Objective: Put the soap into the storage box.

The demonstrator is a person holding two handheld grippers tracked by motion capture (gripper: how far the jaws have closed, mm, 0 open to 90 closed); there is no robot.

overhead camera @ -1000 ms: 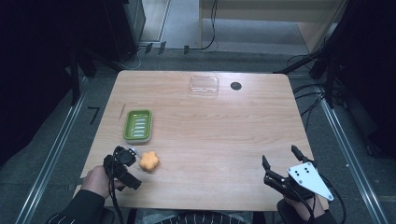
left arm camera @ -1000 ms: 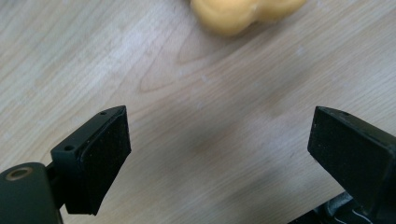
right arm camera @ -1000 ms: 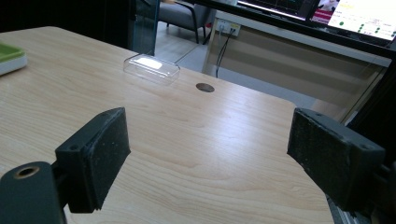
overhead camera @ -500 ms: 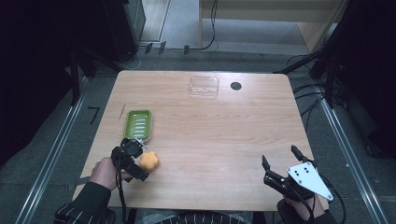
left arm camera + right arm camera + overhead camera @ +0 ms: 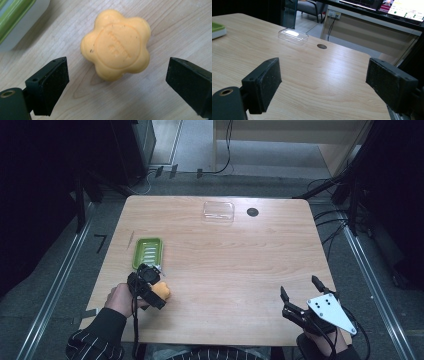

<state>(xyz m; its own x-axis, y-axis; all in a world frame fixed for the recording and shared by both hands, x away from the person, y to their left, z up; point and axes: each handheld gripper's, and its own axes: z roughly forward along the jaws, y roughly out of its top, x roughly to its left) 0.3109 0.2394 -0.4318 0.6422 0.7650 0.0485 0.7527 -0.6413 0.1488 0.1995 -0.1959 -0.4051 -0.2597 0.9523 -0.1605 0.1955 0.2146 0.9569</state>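
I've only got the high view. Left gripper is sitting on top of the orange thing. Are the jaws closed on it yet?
Observer: No. In the left gripper view the left gripper is open, one jaw on each side of the orange soap, both apart from it.
Operator: What shape is it? Just a blob here.
Observer: Flower-shaped bar with a round embossed stamp on top; the lettering is too faint to read.
Operator: Is it touching the green dish?
Observer: No. Bare wood separates it from the green soap dish.
Operator: Right gripper holding anything?
Observer: Nothing. The right gripper is open over bare table, facing the clear plastic lid.
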